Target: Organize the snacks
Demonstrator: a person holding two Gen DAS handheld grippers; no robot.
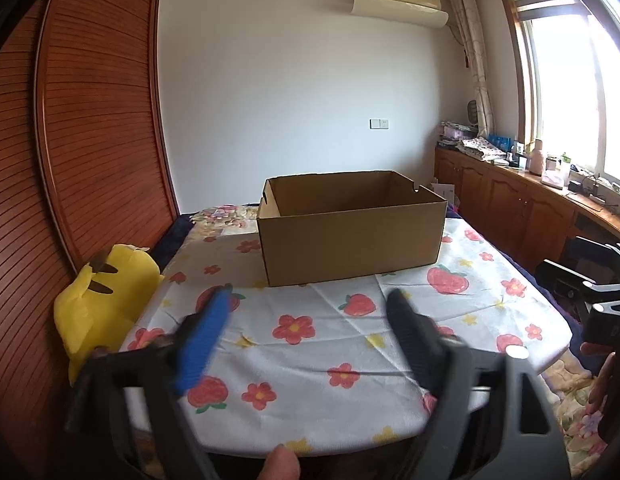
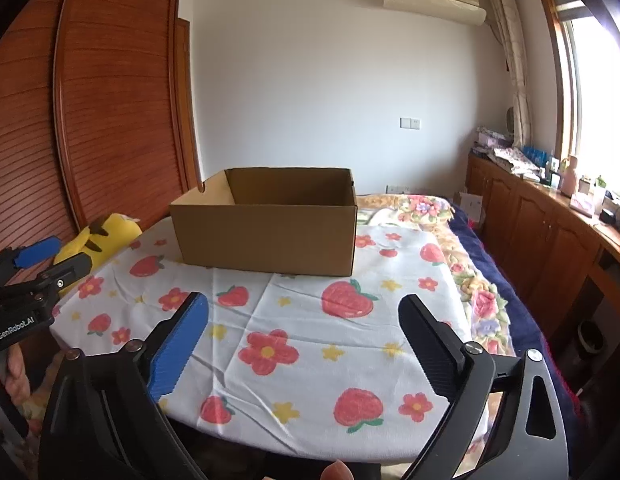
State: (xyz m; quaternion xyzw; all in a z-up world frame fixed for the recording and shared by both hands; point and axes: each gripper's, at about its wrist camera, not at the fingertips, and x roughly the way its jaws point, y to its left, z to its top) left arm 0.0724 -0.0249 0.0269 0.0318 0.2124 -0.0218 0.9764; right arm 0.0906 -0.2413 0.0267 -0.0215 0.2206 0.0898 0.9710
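Cardboard box [image 1: 352, 228] as landmark: it stands upright and open-topped on the surface [image 1: 310, 360], which is draped in a white cloth [image 2: 293, 320] printed with strawberries and flowers. No snacks are visible in either wrist view; what shows of the box interior is bare wall, and its floor is hidden behind the near wall.

Left gripper [image 1: 310, 300] hovers above the cloth on the near side of the box, fingers spread wide with nothing between them; one finger carries a blue ribbed pad [image 1: 203, 344]. Right gripper [image 2: 303, 312] also hangs on the near side of the box, fingers likewise spread and empty. Neither gripper touches the box or the cloth.

Yellow plush toy [image 1: 101, 300] sits off the surface edge, to the left of the box and against the wooden louvred wardrobe [image 1: 89, 120]. A cabinet run under the window [image 1: 530, 200] lies well to the right of the box.

Handling, as a judgement: the box looks light and fairly stiff, yet its thin walls would flex under a hard pinch. The top rim of a side wall, near the notched corners, seems the soundest place to take hold. Packaged snacks, wherever they lie, are likely light, slippery and crushable, so a gentle closure would suit them.
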